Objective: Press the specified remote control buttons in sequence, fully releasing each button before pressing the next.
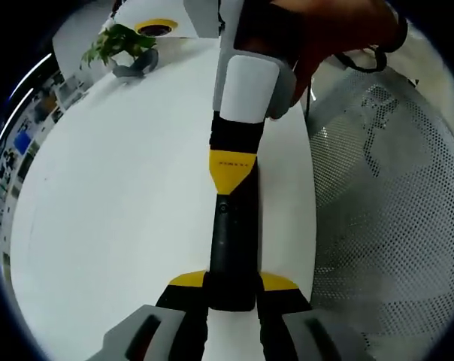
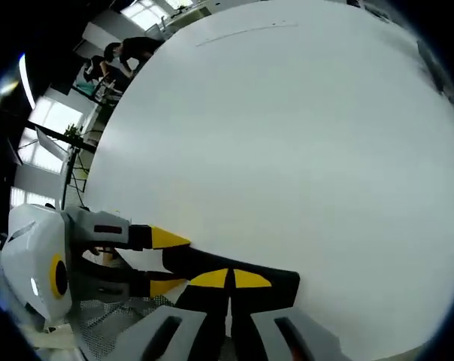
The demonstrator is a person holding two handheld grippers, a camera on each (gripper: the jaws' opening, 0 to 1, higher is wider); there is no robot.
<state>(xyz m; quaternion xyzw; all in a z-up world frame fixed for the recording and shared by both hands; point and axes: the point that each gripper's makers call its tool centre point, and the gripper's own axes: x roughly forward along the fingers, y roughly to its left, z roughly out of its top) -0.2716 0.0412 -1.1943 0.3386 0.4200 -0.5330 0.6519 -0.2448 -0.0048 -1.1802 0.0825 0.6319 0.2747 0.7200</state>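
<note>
A long black remote control lies lengthwise over the white table, near its right edge. My left gripper is shut on its near end, a yellow tip on each side. My right gripper, held by a hand, comes in from above, and its yellow tips rest together on the remote's far part. In the right gripper view, my right gripper is shut, tips touching, down on the remote. The left gripper holds the remote from the left. The buttons are hidden.
A small plant in a grey pot stands at the table's far end, with a yellow-and-black round object behind it. A white mesh chair sits beside the table's right edge. People stand far off by windows.
</note>
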